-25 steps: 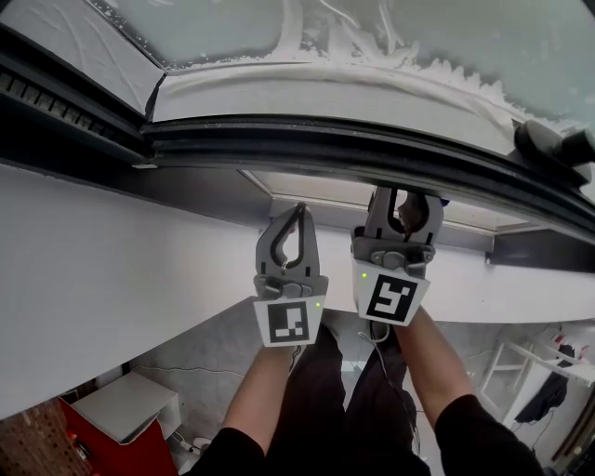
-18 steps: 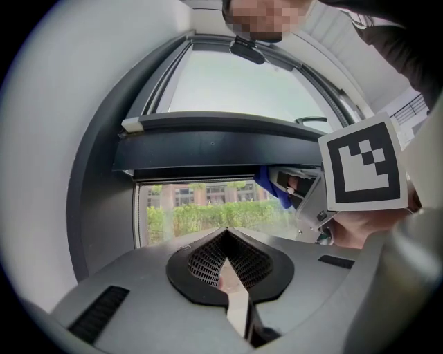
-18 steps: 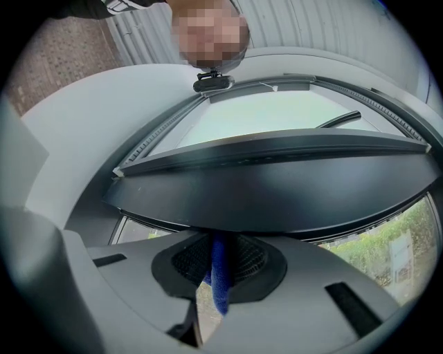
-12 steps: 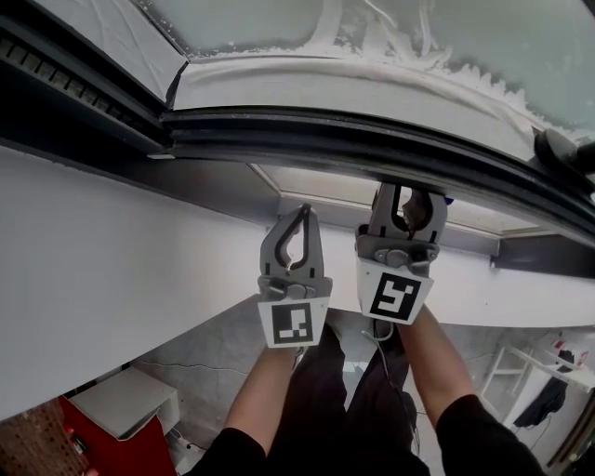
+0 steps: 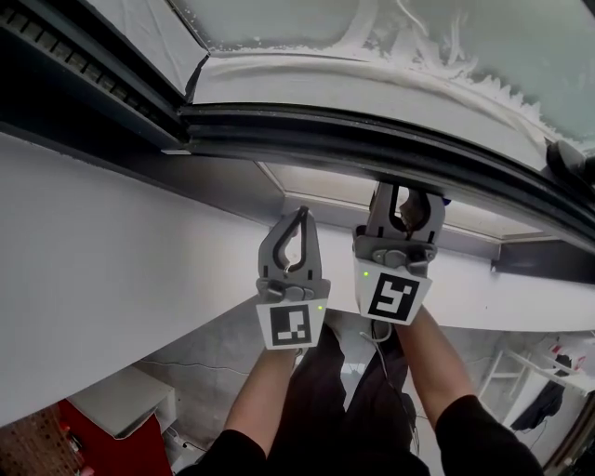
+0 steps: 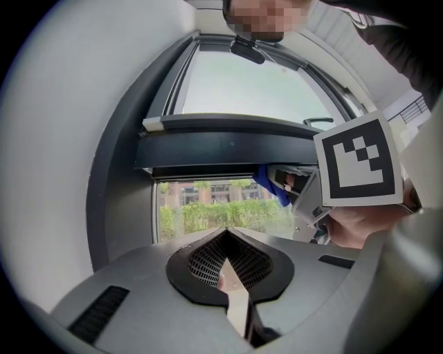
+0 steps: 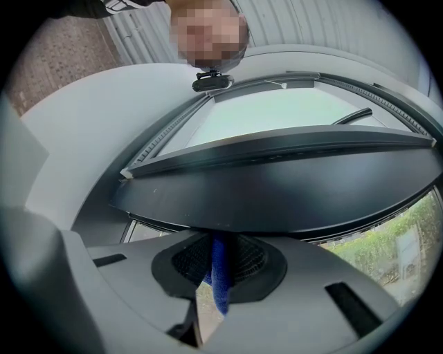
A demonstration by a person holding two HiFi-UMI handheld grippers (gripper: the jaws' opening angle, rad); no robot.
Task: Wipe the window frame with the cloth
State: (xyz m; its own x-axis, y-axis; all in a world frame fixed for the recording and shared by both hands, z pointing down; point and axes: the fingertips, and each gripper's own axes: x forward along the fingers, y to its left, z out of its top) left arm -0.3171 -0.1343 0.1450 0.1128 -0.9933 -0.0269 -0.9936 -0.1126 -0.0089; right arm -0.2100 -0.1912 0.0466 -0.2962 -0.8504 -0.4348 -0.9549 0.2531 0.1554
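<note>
Head view: left gripper point(image 5: 298, 223), fingers pressed together, nothing showing between them, raised toward the underside of the dark window frame point(image 5: 372, 149). Right gripper point(image 5: 406, 195) just beside it, tips up under the same frame bar. Frosted glass point(image 5: 279, 23) above. White sill point(image 5: 102, 260) runs across below the frame.

Left gripper view: my pads meet along one seam; empty. Blue cloth point(image 6: 271, 183) shows off to the right, sticking out of my other gripper's tips, just under the frame bar. Greenery and buildings are beyond the lower pane.

Right gripper view: my fingers pinch the cloth, a narrow blue strip standing upright between the pads; its top appears to meet the lower edge of the frame, though I cannot confirm contact.

Handling, as I judge it: one cloth, light, soft and limp. It should fold round the frame's edge but may slip or bunch if held by a thin edge, so take it by a thick fold, deep in the pads.

Writing: none legible. Only the black-and-white square marker on each gripper's cube.
</note>
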